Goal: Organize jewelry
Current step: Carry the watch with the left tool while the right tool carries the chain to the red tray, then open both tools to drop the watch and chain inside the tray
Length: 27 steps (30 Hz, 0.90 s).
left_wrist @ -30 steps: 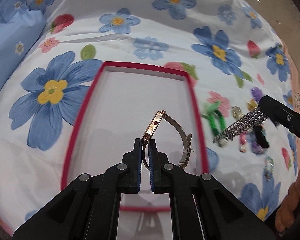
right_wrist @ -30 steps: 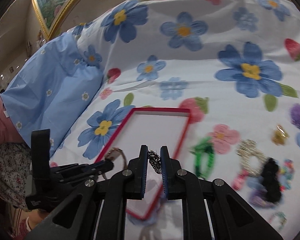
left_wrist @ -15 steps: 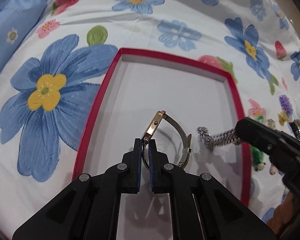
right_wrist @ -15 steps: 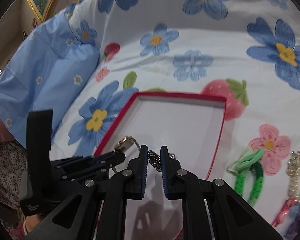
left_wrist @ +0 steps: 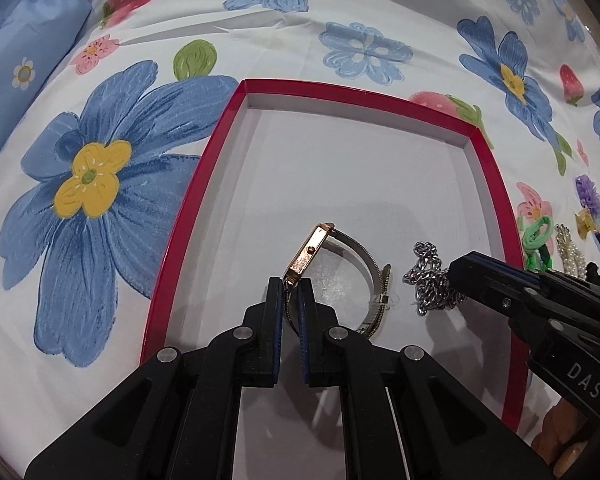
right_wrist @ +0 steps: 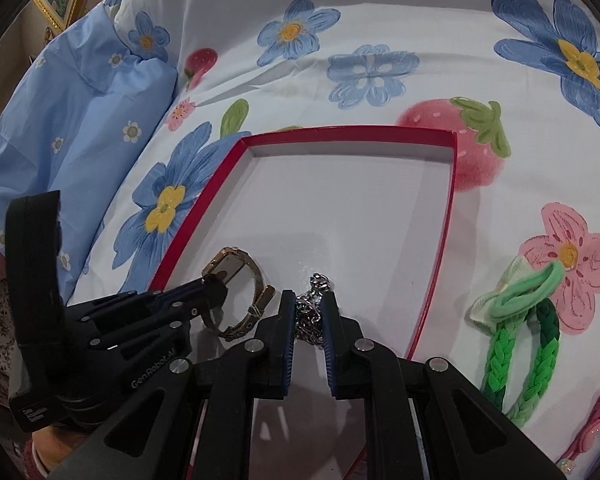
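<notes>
A red-rimmed shallow box with a white floor lies on a flowered bedsheet; it also shows in the right wrist view. My left gripper is shut on the band of a rose-gold watch, which stands low over the box floor; the watch also shows in the right wrist view. My right gripper has its jaws slightly apart around a silver chain, which lies bunched on the box floor just right of the watch.
More jewelry lies on the sheet right of the box: a green braided band, a pearl piece, a purple piece and dark items. A light blue pillow lies at the left.
Both grippers came lower over the box. The silver chain went from hanging beside the box to lying piled on its floor, and the right jaws have parted a little.
</notes>
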{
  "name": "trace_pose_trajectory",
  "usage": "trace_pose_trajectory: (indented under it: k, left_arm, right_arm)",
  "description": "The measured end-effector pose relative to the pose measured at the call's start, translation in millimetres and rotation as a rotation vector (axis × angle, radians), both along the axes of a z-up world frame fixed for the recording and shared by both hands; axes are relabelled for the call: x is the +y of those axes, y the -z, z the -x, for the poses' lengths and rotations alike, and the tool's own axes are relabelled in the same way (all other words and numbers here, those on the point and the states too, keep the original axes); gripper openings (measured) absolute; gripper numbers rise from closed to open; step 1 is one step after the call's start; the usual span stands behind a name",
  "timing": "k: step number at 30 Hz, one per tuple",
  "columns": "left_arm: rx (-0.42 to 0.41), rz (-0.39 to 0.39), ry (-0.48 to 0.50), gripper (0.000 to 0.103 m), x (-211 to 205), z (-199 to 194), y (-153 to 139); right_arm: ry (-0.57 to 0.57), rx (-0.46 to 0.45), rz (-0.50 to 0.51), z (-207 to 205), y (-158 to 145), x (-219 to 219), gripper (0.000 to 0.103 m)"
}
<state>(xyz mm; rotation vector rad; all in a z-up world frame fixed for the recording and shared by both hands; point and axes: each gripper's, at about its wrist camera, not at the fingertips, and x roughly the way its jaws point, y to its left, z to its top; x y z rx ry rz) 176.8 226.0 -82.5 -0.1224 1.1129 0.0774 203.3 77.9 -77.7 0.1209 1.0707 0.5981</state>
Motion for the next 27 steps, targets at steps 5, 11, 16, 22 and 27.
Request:
trace_pose_trajectory:
  k: [5, 11, 16, 22, 27]
  left_arm:
    - [0.005, -0.008, -0.007, 0.019, 0, 0, 0]
    - [-0.011, -0.025, -0.008, 0.03, -1, 5, -6]
    - [-0.036, -0.03, -0.02, 0.05, 0, 15, -14]
    - [-0.063, -0.014, -0.03, 0.054, -1, 30, -26]
    - [-0.098, 0.008, -0.026, 0.057, -9, 44, -40]
  right_arm:
    - [-0.01, 0.02, 0.007, -2, 4, 1, 0.014]
    - [-0.007, 0.023, -0.001, -1, 2, 1, 0.017]
    - [0.005, 0.011, -0.037, 6, -11, -8, 0.021]
    - [0.041, -0.024, -0.073, 19, -31, -31, 0.039]
    - [0.09, -0.049, -0.101, 34, -45, -63, 0.046]
